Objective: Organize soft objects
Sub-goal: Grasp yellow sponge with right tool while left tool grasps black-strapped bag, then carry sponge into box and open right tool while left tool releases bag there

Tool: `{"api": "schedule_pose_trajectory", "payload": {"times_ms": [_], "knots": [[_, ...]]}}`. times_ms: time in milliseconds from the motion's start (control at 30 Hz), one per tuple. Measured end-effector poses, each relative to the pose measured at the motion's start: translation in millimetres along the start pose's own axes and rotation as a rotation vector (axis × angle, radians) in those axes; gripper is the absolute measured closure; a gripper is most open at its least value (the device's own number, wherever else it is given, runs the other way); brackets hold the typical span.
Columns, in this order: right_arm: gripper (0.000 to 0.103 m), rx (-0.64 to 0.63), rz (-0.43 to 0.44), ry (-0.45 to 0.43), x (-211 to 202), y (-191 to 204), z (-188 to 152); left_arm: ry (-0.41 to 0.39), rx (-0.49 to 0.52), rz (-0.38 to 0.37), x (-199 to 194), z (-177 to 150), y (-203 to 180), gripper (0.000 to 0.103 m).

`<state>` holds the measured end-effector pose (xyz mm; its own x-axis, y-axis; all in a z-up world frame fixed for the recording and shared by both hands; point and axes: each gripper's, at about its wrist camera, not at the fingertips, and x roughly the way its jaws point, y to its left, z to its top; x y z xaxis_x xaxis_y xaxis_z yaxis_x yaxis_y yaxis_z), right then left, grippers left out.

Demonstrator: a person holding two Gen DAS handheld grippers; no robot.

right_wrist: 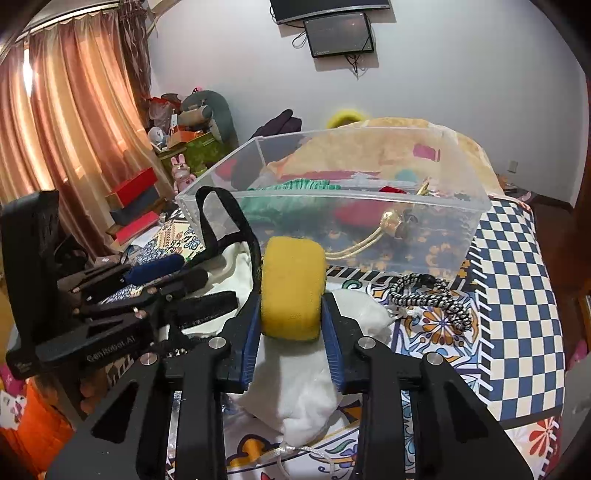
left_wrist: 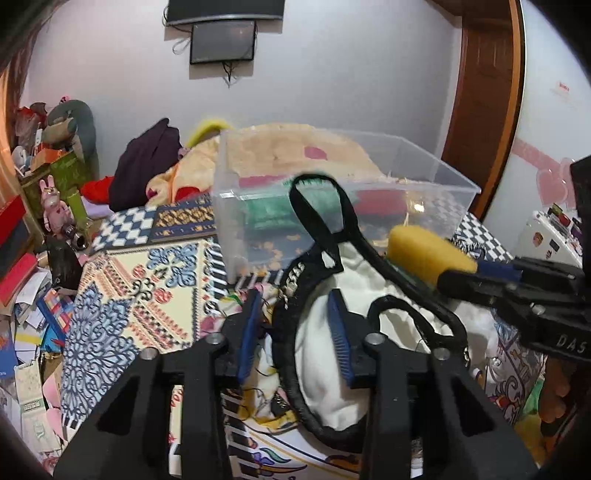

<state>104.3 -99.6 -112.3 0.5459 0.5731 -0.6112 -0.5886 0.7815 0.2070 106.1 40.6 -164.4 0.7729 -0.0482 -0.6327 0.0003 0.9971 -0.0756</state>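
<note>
Carefully: your right tongs (right_wrist: 291,325) pinch the yellow sponge (right_wrist: 293,288) short of the clear bin (right_wrist: 369,236); your left tongs (left_wrist: 295,332) seemingly straddle the white bag (left_wrist: 332,369), whose black strap (left_wrist: 314,206) could snag the sponge.

A bin (right_wrist: 369,236) sits mid-bed (right_wrist: 517,295) with cloths (right_wrist: 291,206) inside. Before it lie a bag (left_wrist: 332,369), a pouch (right_wrist: 306,387) and, toward the bed's right edge, a cord (right_wrist: 428,295).

A home bedroom: a patterned bedspread (right_wrist: 517,258) beneath the fingers, curtains (right_wrist: 74,110) left, wall-mounted screen (right_wrist: 340,35) ahead.
</note>
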Motion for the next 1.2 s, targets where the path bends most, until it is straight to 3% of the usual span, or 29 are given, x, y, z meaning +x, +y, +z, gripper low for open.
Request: {"api": "schedule_pose_trajectory", "payload": {"times_ms": [200, 567, 967, 1200], "knots": [[0.076, 0.006, 0.0, -0.039, -12, -5, 1, 0.01, -0.028, -0.029, 1, -2, 4, 0.087], [0.076, 0.016, -0.04, -0.102, -37, -15, 9, -0.094, -0.045, -0.055, -39, 15, 2, 0.096], [0.076, 0.033, -0.099, -0.192, -68, -25, 31, -0.191, 0.006, -0.08, -74, 61, -13, 0.096], [0.076, 0.034, -0.132, -0.229, -71, -34, 48, -0.266, 0.05, -0.048, -86, 104, -23, 0.096]]}}
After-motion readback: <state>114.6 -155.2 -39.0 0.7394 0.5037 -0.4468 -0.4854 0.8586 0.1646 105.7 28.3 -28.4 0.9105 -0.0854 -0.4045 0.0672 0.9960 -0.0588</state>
